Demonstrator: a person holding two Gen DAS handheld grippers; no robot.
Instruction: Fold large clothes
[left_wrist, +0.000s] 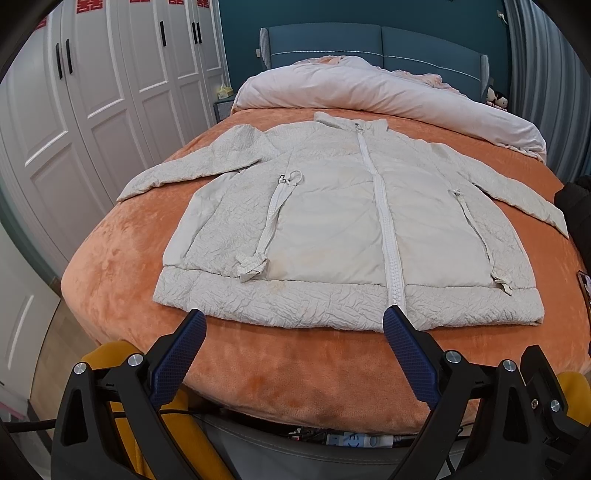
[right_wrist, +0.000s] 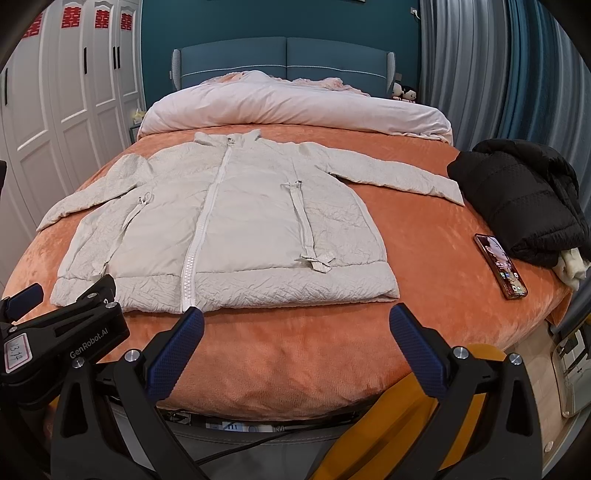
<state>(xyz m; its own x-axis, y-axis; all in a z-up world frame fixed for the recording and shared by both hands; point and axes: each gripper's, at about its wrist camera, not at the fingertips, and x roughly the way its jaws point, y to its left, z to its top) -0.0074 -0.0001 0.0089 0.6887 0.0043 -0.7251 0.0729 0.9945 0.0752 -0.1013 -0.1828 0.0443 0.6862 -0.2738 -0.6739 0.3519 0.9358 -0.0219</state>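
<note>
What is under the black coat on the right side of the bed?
A cream cloth sticks out from beneath the black coat, on the orange blanket. The rest of it is covered.

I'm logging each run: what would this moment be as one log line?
stage: pre-fold | white jacket: flat, zipped, sleeves spread | left tool: open, empty | right tool: open, empty | phone, black jacket: right of it

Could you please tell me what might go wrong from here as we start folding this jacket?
1. The phone lies on the blanket near the jacket's right sleeve; swinging that sleeve could knock it.
2. The sleeve's cuff almost meets the black coat, so it may snag there.
3. The loose pocket zipper pull could catch a finger of the left hand-held gripper. Both it and the right hand-held gripper are open, holding nothing.
</note>
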